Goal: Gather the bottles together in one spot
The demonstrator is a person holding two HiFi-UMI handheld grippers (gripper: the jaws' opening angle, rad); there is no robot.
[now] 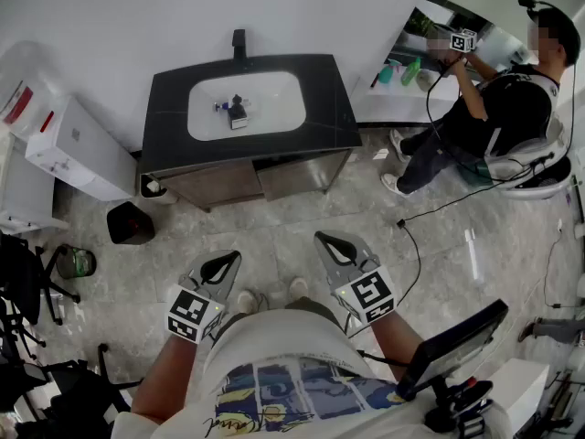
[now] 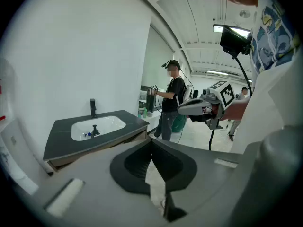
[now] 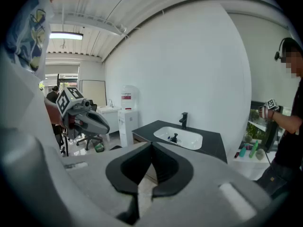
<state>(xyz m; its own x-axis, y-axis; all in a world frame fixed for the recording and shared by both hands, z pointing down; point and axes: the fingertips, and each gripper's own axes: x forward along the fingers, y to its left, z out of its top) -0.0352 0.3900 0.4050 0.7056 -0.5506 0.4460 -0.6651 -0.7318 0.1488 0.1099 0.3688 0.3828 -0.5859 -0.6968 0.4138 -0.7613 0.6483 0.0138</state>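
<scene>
A pale tiled floor (image 1: 292, 227) runs from the wearer's feet to a dark vanity counter (image 1: 174, 126) set against a white wall, with a white basin (image 1: 274, 99) sunk in it and a black tap (image 1: 239, 42) behind. In the head view the left gripper (image 1: 222, 262) and the right gripper (image 1: 333, 243) hang side by side over bare floor, well short of the counter. A small dark bottle (image 1: 238, 112) stands in the basin far ahead of both jaw pairs, with something blue beside it (too small to identify). More green bottles (image 1: 411, 69) sit on a shelf (image 1: 388, 103) ahead and to the right, where a second person (image 1: 494, 108) works. The left gripper view shows its jaws clenched tip to tip with nothing between them, and the basin lies beyond and to their left. The right gripper view shows the same, its jaws pressed together and empty, with the basin straight past the tips and the green bottles off to the right. The gathering looks unstarted, since the bottles sit in separate places and neither gripper is near one.
</scene>
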